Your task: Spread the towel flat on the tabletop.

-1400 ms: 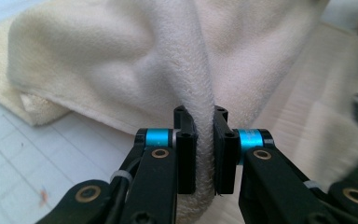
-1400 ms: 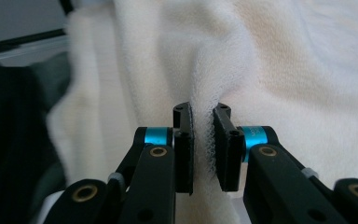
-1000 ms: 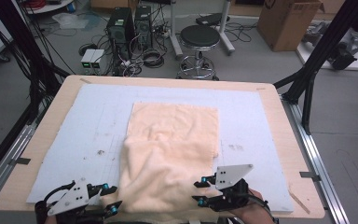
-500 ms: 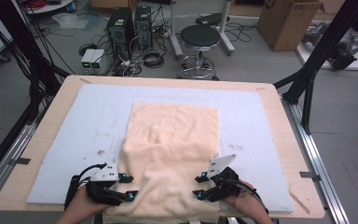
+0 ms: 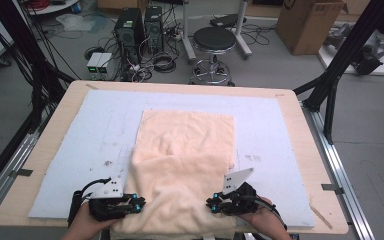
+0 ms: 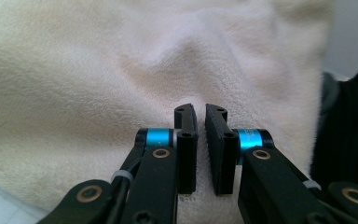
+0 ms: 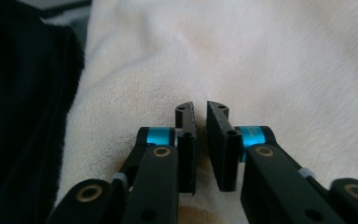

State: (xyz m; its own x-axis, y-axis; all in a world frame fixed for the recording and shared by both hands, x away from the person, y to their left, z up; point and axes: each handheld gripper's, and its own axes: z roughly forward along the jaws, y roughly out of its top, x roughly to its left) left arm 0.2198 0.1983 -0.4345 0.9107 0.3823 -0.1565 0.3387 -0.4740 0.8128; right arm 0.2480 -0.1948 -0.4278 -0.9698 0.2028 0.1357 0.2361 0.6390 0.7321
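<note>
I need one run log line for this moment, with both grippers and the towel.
left gripper: jaws just closing, at peach fleece towel near-left edge | right gripper: same, near-right edge | towel: half-folded on grey mat

Black stool [image 5: 215, 40], cardboard box [image 5: 307, 22], computer towers [image 5: 139, 25]

Both my hands have come in from the towel's [image 5: 182, 165] sides to its near corners. My left gripper [image 5: 139, 205] and right gripper [image 5: 211, 205] have just been closing, jaws now nearly together with towel pile between them. The near fold lies flatter.
</note>
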